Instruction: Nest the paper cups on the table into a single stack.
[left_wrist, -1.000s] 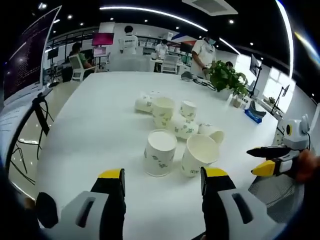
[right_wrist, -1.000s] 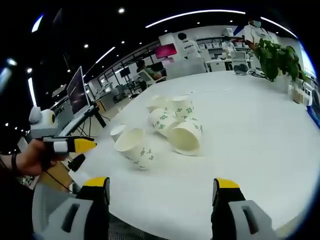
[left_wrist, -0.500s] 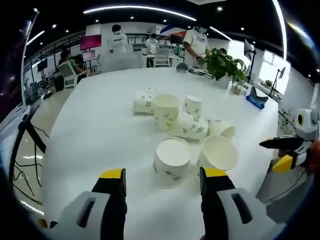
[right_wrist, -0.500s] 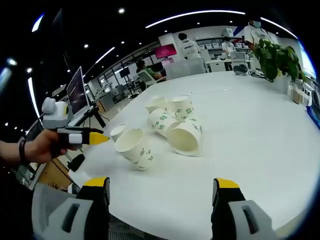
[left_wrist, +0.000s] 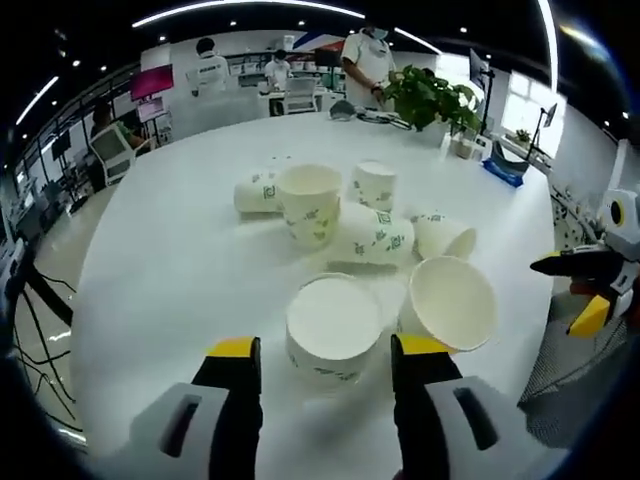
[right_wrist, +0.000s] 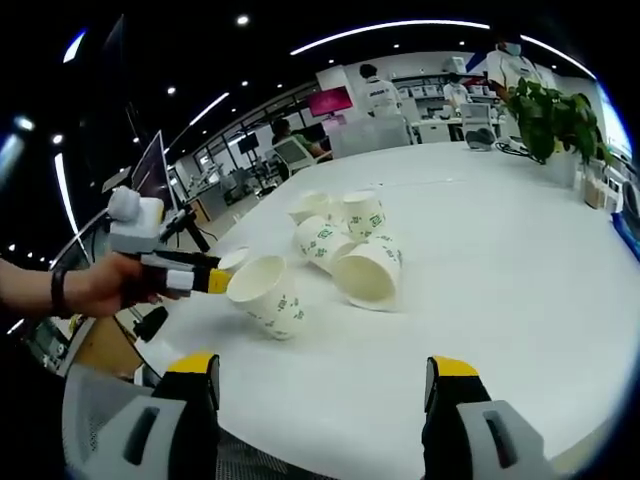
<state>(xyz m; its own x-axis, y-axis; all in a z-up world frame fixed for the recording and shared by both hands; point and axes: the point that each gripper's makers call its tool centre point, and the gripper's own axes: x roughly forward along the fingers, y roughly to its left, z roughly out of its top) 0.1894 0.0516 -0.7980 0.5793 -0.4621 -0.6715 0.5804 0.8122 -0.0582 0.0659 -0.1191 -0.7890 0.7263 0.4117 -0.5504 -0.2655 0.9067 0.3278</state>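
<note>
Since a second ago, the left tongs (left_wrist: 322, 355) are brought up to the nearest upright cup (left_wrist: 332, 330), jaws apart on either side. The right tongs (right_wrist: 325, 375) are held apart, empty, short of the tabletop (right_wrist: 520, 260). Thin paper is judged light and easily crushed; the wall near the rim is best pinched gently.

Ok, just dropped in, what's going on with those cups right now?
A person is working two handheld grippers over a round white table scattered with green-printed white paper cups, none visibly stacked. The left gripper, jaws open, is at the nearest upright cup, not gripping it. The right gripper hangs open near the table's edge, holding nothing.
</note>
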